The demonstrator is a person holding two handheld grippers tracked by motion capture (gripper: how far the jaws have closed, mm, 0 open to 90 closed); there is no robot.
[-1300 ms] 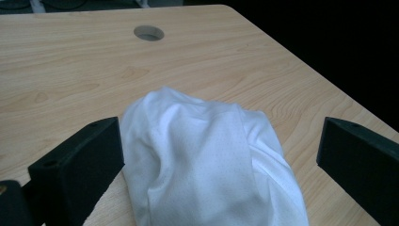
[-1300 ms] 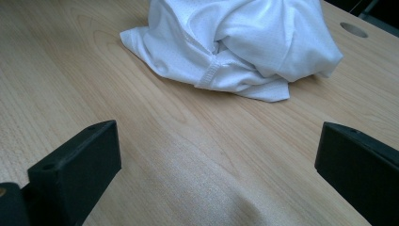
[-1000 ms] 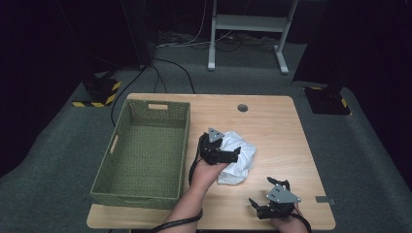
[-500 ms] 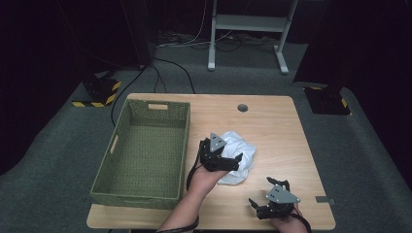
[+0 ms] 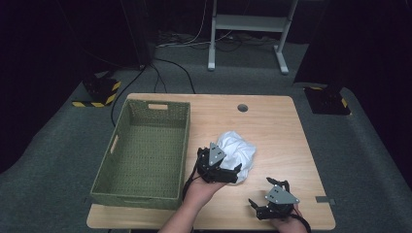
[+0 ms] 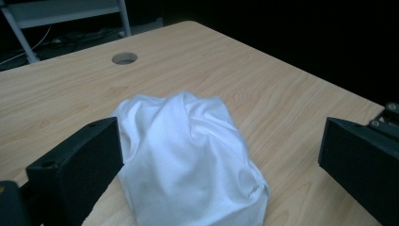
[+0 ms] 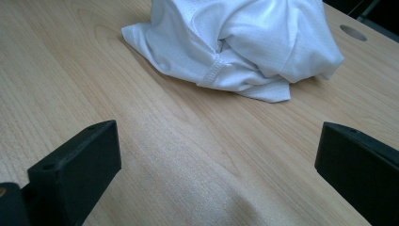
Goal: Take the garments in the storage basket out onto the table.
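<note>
Beside the basket (image 5: 145, 150), the white cloth (image 5: 238, 150) is straddled by the wide-open left gripper (image 5: 224, 171) for grasping, while the right gripper (image 5: 272, 206) is held open on the tabletop (image 5: 272, 121).

My light wooden table (image 5: 272, 121) stands on grey carpet, a round cable hole (image 5: 242, 108) near its far edge. A green woven basket (image 5: 145, 187) sits on the table's left half, well left of the hole. A crumpled white cloth (image 5: 240, 149) lies on the bare wood just right of the basket, nearer me than the hole. A small grey tag (image 5: 323, 199) marks the table's near right corner.
</note>
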